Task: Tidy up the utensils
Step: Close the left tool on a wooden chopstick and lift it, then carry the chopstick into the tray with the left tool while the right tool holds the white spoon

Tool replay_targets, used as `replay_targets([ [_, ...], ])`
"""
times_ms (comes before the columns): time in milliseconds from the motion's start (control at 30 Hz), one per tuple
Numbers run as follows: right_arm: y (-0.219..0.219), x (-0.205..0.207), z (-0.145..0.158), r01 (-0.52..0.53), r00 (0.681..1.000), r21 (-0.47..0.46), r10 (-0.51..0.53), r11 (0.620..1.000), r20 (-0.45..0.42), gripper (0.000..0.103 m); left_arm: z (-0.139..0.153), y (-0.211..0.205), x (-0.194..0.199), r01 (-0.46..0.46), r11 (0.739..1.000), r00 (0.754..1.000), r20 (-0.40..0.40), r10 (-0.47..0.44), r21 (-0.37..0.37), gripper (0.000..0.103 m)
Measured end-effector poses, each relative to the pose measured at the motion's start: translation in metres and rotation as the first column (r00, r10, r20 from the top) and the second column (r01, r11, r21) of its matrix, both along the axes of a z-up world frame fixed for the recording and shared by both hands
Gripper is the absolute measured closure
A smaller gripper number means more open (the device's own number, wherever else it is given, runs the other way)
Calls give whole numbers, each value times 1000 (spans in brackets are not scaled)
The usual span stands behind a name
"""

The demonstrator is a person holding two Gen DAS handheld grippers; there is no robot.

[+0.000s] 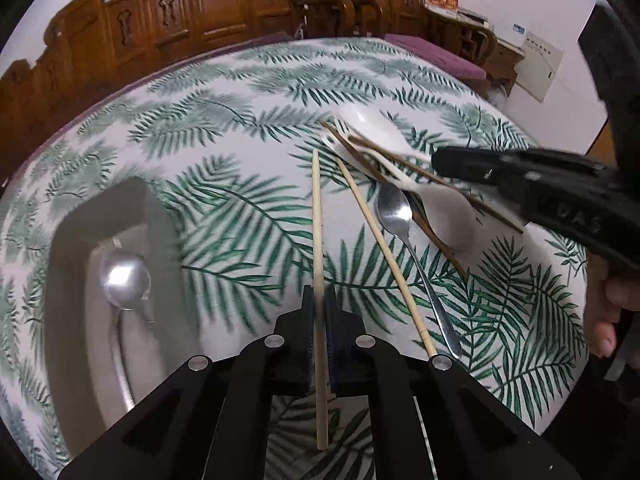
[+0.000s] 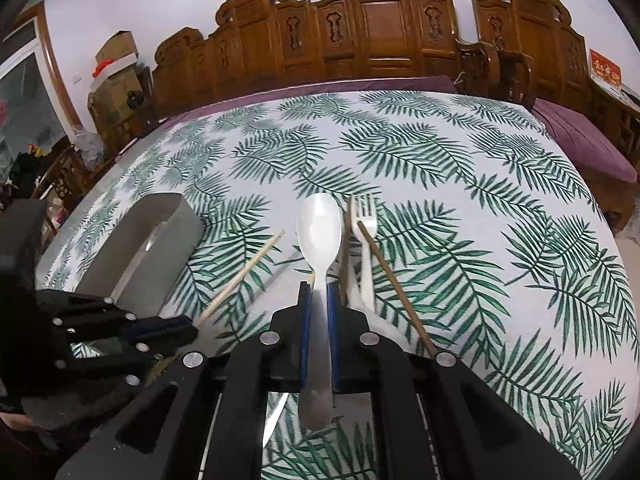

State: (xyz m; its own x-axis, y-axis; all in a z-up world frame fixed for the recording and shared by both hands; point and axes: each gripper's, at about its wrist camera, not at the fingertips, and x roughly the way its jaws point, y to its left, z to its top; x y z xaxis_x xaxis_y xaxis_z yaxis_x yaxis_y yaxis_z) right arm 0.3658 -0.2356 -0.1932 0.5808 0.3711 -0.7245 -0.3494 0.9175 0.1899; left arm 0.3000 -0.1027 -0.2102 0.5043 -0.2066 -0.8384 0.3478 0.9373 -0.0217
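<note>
Chopstick (image 1: 318, 240) and white spoon (image 2: 319, 232), both gripped.

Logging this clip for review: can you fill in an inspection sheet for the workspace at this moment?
Surface: table under a leaf-print cloth.
Job's things: grey tray holding a metal spoon; loose chopstick, steel spoon, white spoon, fork and dark chopsticks on the cloth.
Clutter: nothing seen.
Grippers: left gripper shut on a pale chopstick; right gripper shut on a plastic spoon.
Cables: nothing seen.
Surroundings: carved wooden chairs, cardboard boxes.
</note>
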Motion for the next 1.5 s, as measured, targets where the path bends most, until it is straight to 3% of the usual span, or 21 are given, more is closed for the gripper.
replay_targets([
  [233,16,-4,4,-33,999,9,33,999,12,93,28,33,-12,-38,999,998,41,39,-35,99],
  [600,39,-5,1,-72,997,-3,72,997,8,93,40,83,-17,-100,993,992,67,104,-55,99],
  [1200,51,-8,-6,-99,995,-19,99,995,-7,93,14,132,-7,-200,979,979,30,201,-46,99],
  [1500,62,-18,0,-125,992,-13,125,992,0,93,14,145,-5,-240,970,970,35,242,-42,99],
])
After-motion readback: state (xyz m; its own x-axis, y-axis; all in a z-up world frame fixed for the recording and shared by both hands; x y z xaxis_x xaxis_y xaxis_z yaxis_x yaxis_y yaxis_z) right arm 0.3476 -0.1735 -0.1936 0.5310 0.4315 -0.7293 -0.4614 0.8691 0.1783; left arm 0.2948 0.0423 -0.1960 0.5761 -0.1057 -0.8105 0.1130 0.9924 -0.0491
